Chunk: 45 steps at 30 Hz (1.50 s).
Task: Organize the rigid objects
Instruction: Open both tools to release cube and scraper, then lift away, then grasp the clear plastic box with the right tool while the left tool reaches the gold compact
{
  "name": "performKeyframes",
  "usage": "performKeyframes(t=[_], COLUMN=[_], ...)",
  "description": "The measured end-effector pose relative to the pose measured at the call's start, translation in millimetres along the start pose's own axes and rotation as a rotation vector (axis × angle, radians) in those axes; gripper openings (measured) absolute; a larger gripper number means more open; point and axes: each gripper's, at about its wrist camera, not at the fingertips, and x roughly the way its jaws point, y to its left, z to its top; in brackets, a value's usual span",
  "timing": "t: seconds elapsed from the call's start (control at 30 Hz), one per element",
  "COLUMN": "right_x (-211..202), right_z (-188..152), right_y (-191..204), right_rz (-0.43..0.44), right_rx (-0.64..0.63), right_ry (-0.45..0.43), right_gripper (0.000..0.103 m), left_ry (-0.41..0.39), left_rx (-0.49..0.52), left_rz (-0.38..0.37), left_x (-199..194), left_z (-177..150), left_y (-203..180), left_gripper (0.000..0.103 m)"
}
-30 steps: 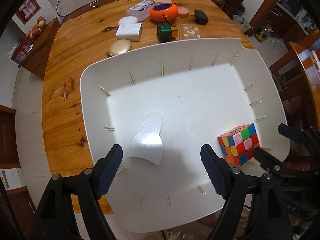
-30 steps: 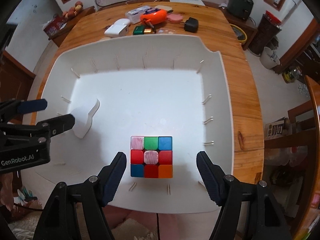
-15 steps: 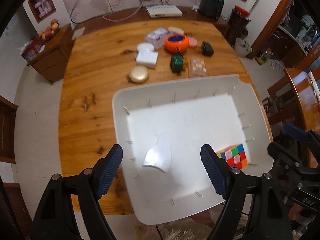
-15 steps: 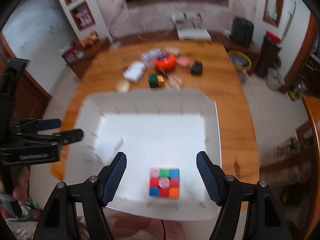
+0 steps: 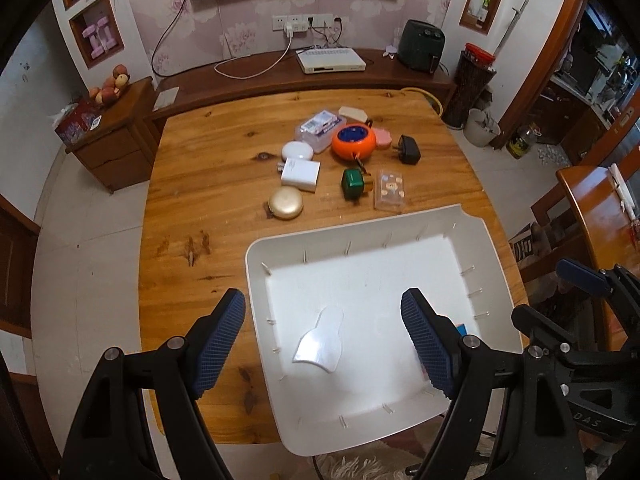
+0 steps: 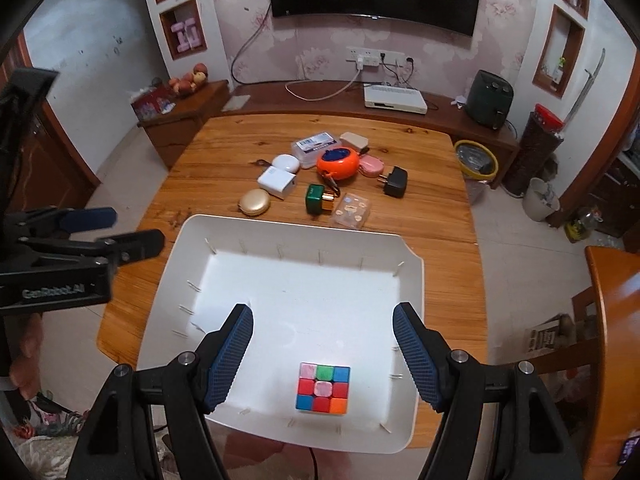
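Above the white plastic tray [image 6: 412,280] | left gripper [image 5: 322,342] and right gripper [image 6: 322,354] have both risen, jaws wide and empty | multicoloured puzzle cube [image 6: 323,388] lies inside tray near its front edge | cube looks placed; table clutter [image 5: 344,160] waits next.

Beyond the plain white plastic tray [image 6: 412,292], on the honey-brown knotted wooden table [image 6: 432,200], lie a round orange case with a blue top [image 6: 338,163], a dark green box with a gold end [image 6: 315,198], a pale gold round compact [image 6: 253,202] and a black plug adapter [image 6: 395,182]. Inside the tray sits a cube of red, green, blue, orange and pink squares [image 6: 323,388].
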Motion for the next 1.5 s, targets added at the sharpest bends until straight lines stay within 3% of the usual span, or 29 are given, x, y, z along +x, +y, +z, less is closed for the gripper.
performKeyframes(t=[0.33, 0.5, 0.73, 0.93, 1.07, 1.27, 1.5], right_x=[-31.3, -39.9, -27.4, 34.2, 84.1, 174.7, 240.5], right_z=[30.0, 69.6, 134.8, 182.6, 191.0, 174.8, 150.3], right_y=[-5.9, -23.0, -53.1, -84.5, -95.3, -94.1, -90.9], right_rz=[-0.012, -0.026, 0.01, 0.044, 0.066, 0.069, 0.075], right_rx=[-0.045, -0.046, 0.01, 0.108, 0.158, 0.209, 0.283], right_ry=[-0.095, -0.139, -0.108, 0.003, 0.082, 0.257, 0.4], right_gripper=[0.073, 0.073, 0.074, 0.074, 0.074, 0.074, 0.074], left_ry=[-0.081, -0.114, -0.073, 0.041, 0.108, 0.277, 0.405], left_rx=[0.014, 0.01, -0.049, -0.125, -0.13, -0.1, -0.121], left_rz=[0.055, 0.108, 0.092, 0.068, 0.075, 0.089, 0.1], left_x=[-18.7, -19.7, 4.2, 60.5, 105.2, 185.3, 240.6], left_z=[37.2, 62.5, 105.2, 127.1, 131.8, 126.2, 113.0], left_y=[9.0, 18.2, 32.6, 40.8, 39.5, 36.7, 44.9], left_gripper=[0.083, 0.083, 0.083, 0.083, 0.083, 0.083, 0.083])
